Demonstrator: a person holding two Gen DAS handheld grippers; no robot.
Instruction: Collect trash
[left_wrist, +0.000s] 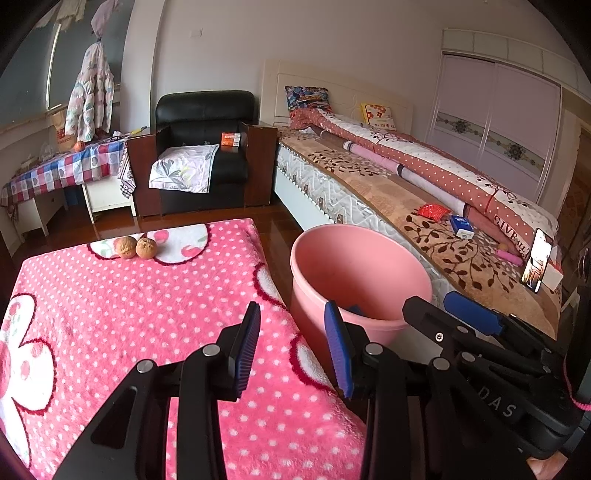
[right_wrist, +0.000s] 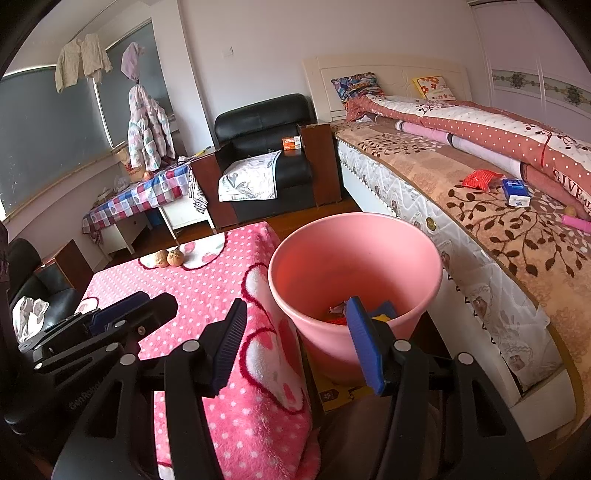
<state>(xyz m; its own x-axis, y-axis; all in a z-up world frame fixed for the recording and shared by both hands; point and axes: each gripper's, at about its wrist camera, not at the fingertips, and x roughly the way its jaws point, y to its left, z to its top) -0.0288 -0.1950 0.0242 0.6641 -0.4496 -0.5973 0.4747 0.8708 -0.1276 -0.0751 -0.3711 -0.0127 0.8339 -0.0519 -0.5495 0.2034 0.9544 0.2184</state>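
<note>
Bucket (right_wrist: 354, 258) beside the bed already holds some scraps (right_wrist: 334, 314), so I'm partway. My left tongs (left_wrist: 291, 343) and right tongs (right_wrist: 295, 343) both gape part open, empty. Left to fetch, I reckon: 2 brown lumps (left_wrist: 138, 246) on the pink blanket (left_wrist: 147, 332), a red packet (right_wrist: 480, 179) and blue box (right_wrist: 515, 192) on the bed (right_wrist: 498, 236).

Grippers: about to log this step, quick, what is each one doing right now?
Left gripper: open, holding nothing.
Right gripper: open, holding nothing, by the near rim of the pink bucket.
</note>
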